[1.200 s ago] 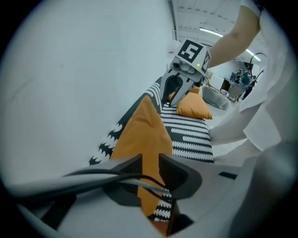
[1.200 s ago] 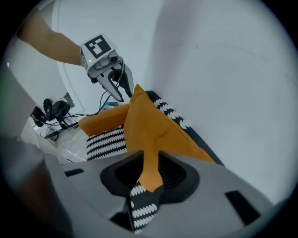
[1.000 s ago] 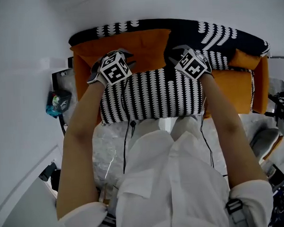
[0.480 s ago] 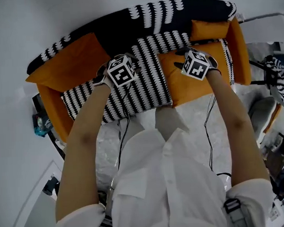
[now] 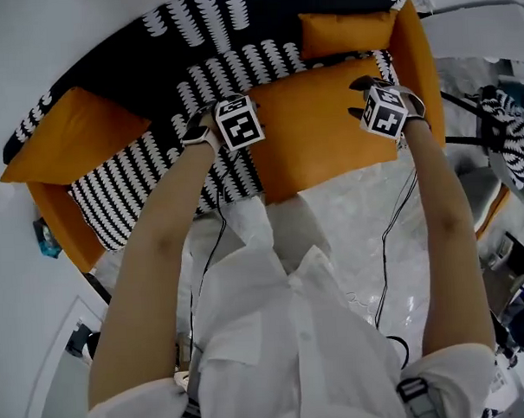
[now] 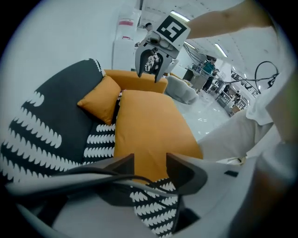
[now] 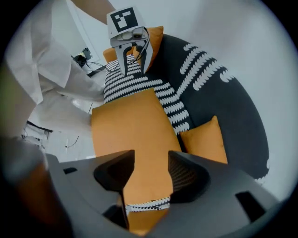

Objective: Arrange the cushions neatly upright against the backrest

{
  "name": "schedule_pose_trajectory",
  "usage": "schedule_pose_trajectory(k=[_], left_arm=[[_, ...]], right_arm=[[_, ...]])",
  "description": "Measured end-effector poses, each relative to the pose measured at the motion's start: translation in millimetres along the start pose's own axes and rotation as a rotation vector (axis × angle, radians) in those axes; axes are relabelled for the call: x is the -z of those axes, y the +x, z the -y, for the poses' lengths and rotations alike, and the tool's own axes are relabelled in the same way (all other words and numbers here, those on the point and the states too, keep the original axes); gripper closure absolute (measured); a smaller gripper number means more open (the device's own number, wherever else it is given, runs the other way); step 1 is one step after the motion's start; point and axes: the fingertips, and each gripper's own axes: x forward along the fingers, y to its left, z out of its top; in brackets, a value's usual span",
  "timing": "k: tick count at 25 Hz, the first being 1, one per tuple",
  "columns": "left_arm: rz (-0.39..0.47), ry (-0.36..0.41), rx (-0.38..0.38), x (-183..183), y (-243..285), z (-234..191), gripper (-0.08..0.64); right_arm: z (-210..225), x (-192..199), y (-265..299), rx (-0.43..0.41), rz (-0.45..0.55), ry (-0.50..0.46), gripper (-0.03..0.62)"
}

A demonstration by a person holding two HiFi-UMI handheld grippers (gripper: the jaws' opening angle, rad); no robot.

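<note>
Two orange cushions rest on the sofa: the small cushion (image 5: 345, 31) stands against the backrest (image 5: 254, 22) at your right end, and the large cushion (image 5: 68, 139) leans there at your left. Your left gripper (image 6: 150, 165) and right gripper (image 7: 151, 169) hover over the orange seat pad (image 5: 315, 132). Both sets of jaws have just been opening and are spread, with nothing clamped between them.

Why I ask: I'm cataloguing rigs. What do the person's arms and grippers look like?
The left gripper and right gripper have dark grey bodies and jaws, each topped by a white cube with black square markers. Thin black cables trail from them. The person wears a white shirt, sleeves rolled up. Both grippers' jaws have just been opening, gripping nothing.
</note>
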Motion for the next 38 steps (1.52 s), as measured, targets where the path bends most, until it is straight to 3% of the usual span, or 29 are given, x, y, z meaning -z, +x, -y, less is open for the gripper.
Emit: schedule_pose_trajectory(k=[6,11,15,22,26,32,38], left_arm=[[-0.05,-0.068,-0.001,1,56,-19,0.308],[-0.097,-0.067,-0.021,6,84,-32,0.283],[-0.126,-0.059,-0.074,8,103,-53,0.251],[-0.176,-0.062,-0.036,14,127,-56,0.25],[-0.175,-0.038,-0.018,16,116,-46,0.334],[-0.173,-0.014,-0.039,7,104,-34,0.485],[-0.135,-0.038,0.006,-14,85,-6,0.528]], right_arm=[[23,55,55,-0.037,-0.059,-0.056,0.351],[36,66,93,-0.089,-0.09,-0.121,0.291],[50,66,120,-0.116,-0.097,-0.134,0.282],[48,67,150,-0.212,-0.154,-0.126,0.273],[42,58,143,-0.224,-0.184,-0.12,0.359],[35,63,124,-0.131,-0.232,-0.125,0.534],[17,74,82,-0.095,-0.238,-0.074,0.574]])
